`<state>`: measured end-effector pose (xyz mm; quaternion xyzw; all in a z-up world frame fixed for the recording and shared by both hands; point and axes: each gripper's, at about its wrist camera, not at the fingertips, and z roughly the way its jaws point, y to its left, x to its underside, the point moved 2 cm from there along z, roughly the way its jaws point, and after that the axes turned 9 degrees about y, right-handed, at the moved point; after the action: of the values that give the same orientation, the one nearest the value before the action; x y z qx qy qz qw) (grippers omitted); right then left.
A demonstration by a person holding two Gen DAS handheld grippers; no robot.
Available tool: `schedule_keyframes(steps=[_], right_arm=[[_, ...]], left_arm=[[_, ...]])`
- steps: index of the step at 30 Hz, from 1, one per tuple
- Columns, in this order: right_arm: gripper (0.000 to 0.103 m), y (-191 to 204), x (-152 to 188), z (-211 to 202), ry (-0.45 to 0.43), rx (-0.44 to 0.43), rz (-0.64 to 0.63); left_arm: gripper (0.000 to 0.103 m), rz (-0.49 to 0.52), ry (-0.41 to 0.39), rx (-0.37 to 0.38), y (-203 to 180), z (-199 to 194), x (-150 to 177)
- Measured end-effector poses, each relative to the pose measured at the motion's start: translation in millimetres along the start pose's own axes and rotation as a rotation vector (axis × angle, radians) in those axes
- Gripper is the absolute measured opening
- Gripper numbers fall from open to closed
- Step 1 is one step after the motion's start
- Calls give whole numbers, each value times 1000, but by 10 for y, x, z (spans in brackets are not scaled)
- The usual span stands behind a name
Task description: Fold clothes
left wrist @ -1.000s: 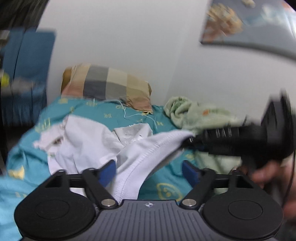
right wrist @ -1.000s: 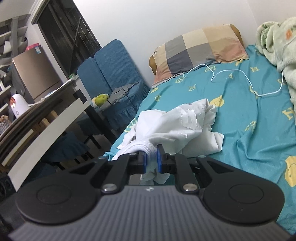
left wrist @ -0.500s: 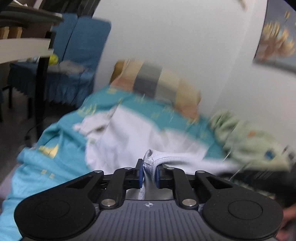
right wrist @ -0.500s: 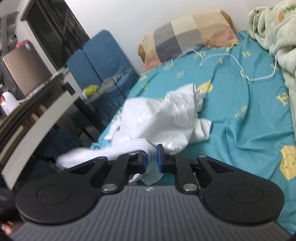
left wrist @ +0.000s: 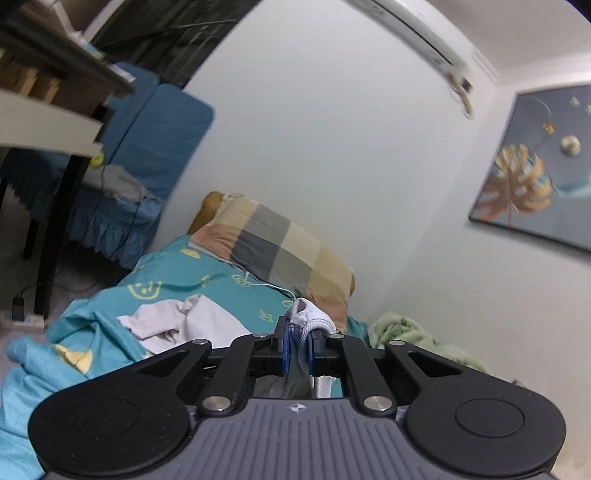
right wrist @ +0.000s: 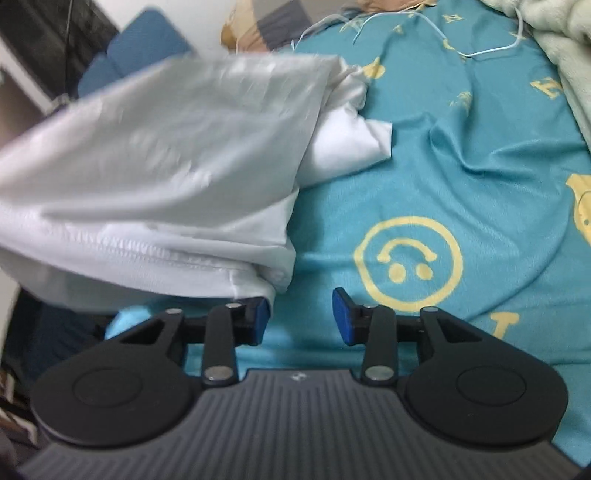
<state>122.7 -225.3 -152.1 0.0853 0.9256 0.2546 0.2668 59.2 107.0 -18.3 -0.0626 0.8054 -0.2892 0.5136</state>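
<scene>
White garment (right wrist: 155, 177): on teal bed sheet (right wrist: 461, 177), left of right fingers.
Left gripper (left wrist: 298, 345): fingers pinch garment's ribbed edge.
Right gripper (right wrist: 299, 317): fingers just opening, spread, nothing between.

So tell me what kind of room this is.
A bedroom, most likely: a bed with a teal smiley-print sheet, a checked pillow against the wall, and a wall air conditioner overhead.

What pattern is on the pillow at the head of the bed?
The pillow has a grey, beige and tan check, clearest in the left wrist view.
</scene>
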Motion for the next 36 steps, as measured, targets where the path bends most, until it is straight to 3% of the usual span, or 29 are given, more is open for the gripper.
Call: schedule_keyframes(steps=[4,9,12,16,19,22,28,29,30,32,34,36], right_arm=[[6,33,-182,-346,-146,3,-7],[3,103,-372,-1044,-370,-18,-43],[3,186,-425,-1244,-416,75,-172],[3,-37,-499,-1030,-268,56,-112],[5,-108,-428,-746,-126,-10,-83],[6,41,-276,-593,-58,-89,-137],[10,599,41,-393,-11,-93,-439],[21,650,77,-369,-25,-77,-476],[40,701,112,-346,-39,-61,-513],[54,803,183,-298,-68,-29,-587],[55,865,223,-255,-97,7,-636],[55,778,154,-225,-134,42,-588]], left_arm=[[10,-37,19,-18,133,-5,-41],[10,-18,90,-31,151,36,-5],[11,0,195,-89,198,212,124],[11,18,370,-183,306,491,389],[11,15,383,-203,339,535,438],[11,-1,362,-199,347,509,414],[10,-53,249,-108,241,329,217],[10,-55,225,-87,211,289,177],[10,-47,205,-79,179,256,145],[10,-36,185,-66,139,213,109],[10,-41,185,-56,140,208,105],[10,-52,189,-56,167,213,111]])
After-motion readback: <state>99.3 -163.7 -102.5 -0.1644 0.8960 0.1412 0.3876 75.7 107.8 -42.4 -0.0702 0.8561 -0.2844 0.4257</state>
